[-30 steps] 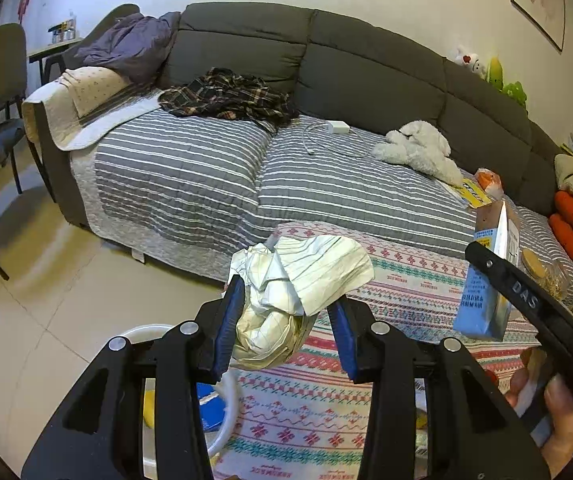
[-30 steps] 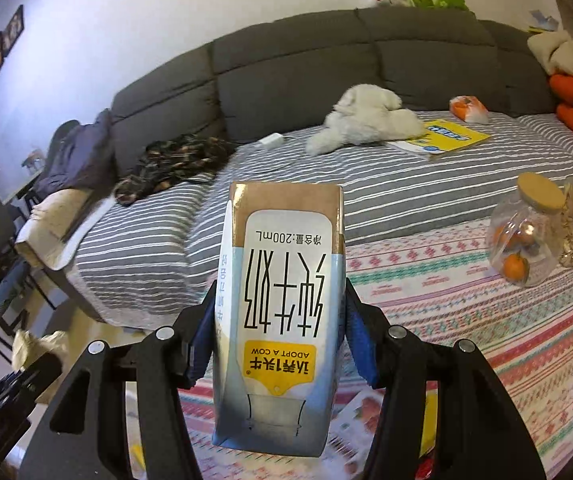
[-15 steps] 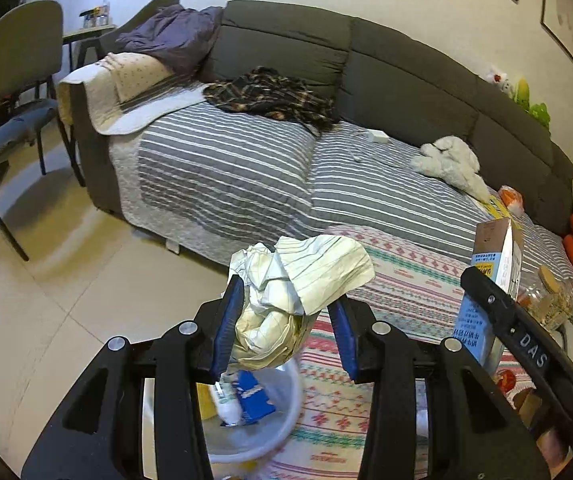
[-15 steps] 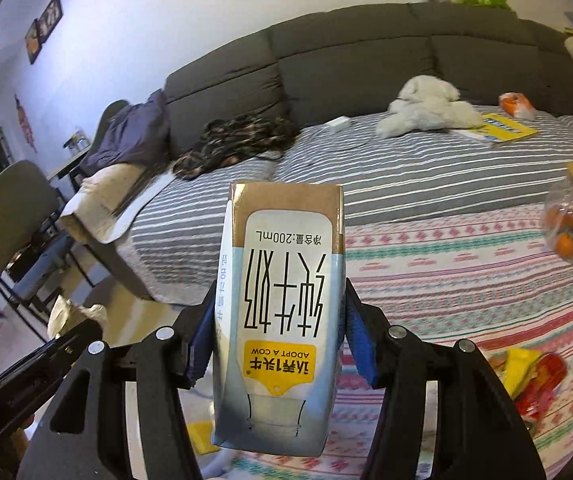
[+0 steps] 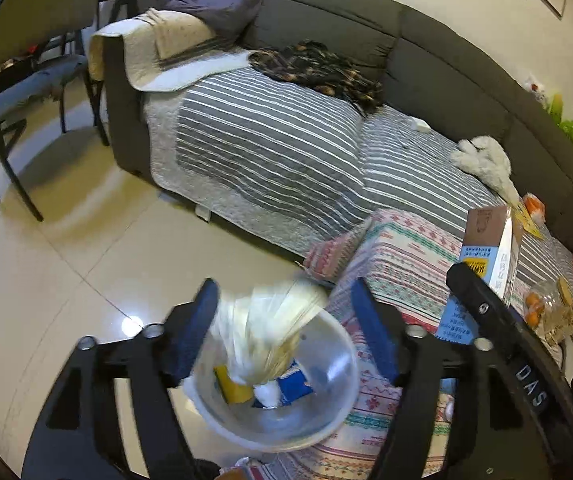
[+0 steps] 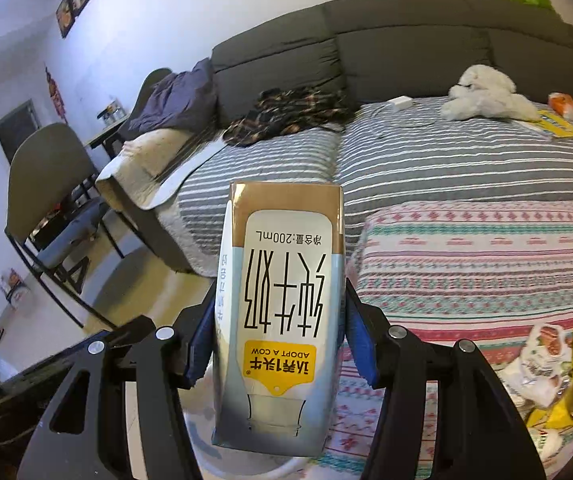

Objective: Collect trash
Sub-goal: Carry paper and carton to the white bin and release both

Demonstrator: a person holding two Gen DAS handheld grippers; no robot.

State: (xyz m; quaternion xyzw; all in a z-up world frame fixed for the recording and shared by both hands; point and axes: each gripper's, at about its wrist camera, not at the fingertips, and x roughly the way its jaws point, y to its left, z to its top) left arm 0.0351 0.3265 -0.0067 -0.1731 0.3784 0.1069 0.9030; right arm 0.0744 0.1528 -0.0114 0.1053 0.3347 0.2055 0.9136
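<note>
In the left wrist view my left gripper (image 5: pixel 284 300) hangs over a clear plastic bin (image 5: pixel 326 412) on the floor, and its jaws are opening. A crumpled pale yellow wrapper (image 5: pixel 270 332) shows as a blur between the blue pads, free of them and falling into the bin onto yellow and blue scraps. My right gripper (image 6: pixel 278 304) is shut on an upside-down milk carton (image 6: pixel 282 300), blue, white and brown. The carton (image 5: pixel 486 256) also shows to the right of the bin. The bin's white rim (image 6: pixel 270 470) sits just under the carton.
The bin stands beside a low table with a patterned cloth (image 5: pixel 398 248). Snack wrappers and a can (image 6: pixel 558 368) lie on it at the right, near a jar of oranges (image 5: pixel 546 308). Behind is a grey sofa (image 5: pixel 270 152) with clothes and a plush toy. A chair (image 5: pixel 26 40) stands left.
The left jaws have spread and the wrapper has slipped out downward into the bin. Both grippers swung left, from over the table to over the bin. The carton stays gripped.
</note>
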